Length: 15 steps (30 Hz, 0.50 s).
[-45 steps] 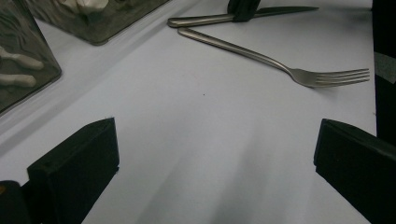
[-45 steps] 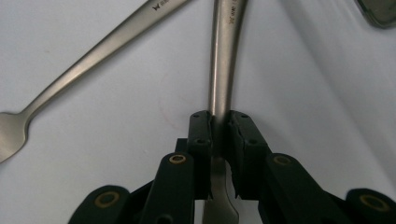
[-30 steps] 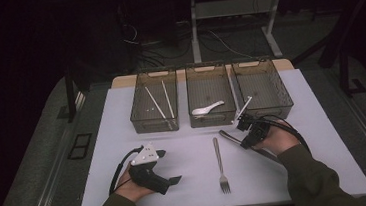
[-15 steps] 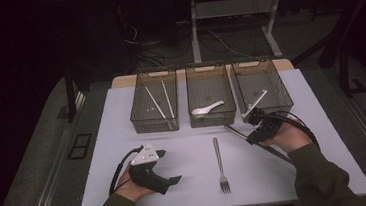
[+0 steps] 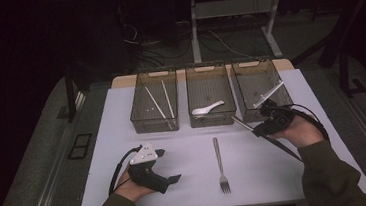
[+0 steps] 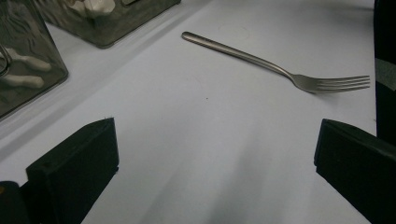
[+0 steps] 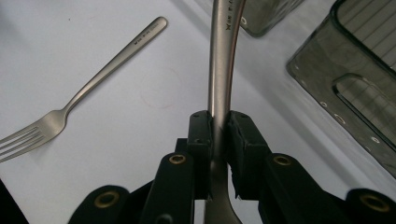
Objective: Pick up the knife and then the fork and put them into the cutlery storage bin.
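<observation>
Three smoky bins stood in a row at the far side of the white mat, and the right gripper (image 5: pixel 264 124), jaws pinched on a metal utensil's handle (image 7: pixel 223 56), had lifted it off the mat toward the right bin (image 5: pixel 244 88), so the drop seemed near. The utensil still hung just short of that bin's near rim and needed height to clear it; the fork (image 5: pixel 220 162) lay on open mat, while the left gripper (image 5: pixel 169 167) rested with jaws wide and empty.

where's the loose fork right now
In the high view the fork lies flat on the white table, centre-front, between the two hands, tines toward the person.
</observation>
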### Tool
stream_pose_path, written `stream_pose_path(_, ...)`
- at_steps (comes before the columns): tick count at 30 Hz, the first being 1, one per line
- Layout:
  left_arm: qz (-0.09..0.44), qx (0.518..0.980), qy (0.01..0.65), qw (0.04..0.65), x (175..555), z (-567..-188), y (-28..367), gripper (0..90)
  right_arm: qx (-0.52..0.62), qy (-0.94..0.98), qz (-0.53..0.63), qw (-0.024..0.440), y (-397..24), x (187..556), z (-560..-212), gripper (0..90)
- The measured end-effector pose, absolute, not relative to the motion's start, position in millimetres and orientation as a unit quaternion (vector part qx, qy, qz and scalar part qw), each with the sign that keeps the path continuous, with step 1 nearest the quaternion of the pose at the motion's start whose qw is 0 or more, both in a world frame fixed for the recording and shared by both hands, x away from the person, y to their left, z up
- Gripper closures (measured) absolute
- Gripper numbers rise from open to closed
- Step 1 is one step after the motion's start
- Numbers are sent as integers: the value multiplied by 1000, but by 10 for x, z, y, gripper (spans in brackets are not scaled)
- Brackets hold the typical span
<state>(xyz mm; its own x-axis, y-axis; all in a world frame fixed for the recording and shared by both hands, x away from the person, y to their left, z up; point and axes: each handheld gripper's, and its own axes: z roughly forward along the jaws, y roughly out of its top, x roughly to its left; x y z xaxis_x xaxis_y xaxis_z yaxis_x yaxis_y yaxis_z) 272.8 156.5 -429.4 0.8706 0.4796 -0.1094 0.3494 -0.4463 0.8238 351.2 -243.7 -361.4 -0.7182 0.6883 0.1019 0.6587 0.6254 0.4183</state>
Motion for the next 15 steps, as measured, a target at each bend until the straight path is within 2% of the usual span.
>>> stream_pose_path(15,63,847,248,466,2735,-4315,1571,0,394,884,245,54,-2574,3630,-3415,793)
